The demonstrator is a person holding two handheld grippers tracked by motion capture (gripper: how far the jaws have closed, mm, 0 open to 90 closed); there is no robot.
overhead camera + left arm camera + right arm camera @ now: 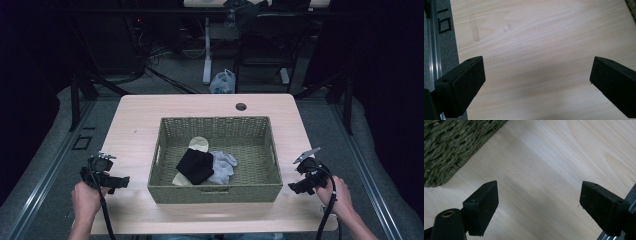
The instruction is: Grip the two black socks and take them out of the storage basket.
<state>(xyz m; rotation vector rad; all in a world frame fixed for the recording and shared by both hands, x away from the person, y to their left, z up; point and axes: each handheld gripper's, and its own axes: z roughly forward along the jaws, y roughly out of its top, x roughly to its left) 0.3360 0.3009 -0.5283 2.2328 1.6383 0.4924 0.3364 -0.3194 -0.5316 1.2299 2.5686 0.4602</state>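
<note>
Dim, dark surrounds, table (135, 120) lit from above, soft shadows beneath jaws, sharp wood grain, slightly grainy high view.

A woven green basket (215, 192) is sitting upright at the middle of the light wooden table (135, 120) — rectangular, open-topped, with handle slots in its walls. Inside, toward its near side, three pieces of clothing are lying bunched together. A black garment (194, 165) is resting crumpled on top, overlapping a cream sock (199, 143) that is extending from under it toward the far wall. A light grey garment (223, 165) is lying just to the right of the black one — touching it.
</note>
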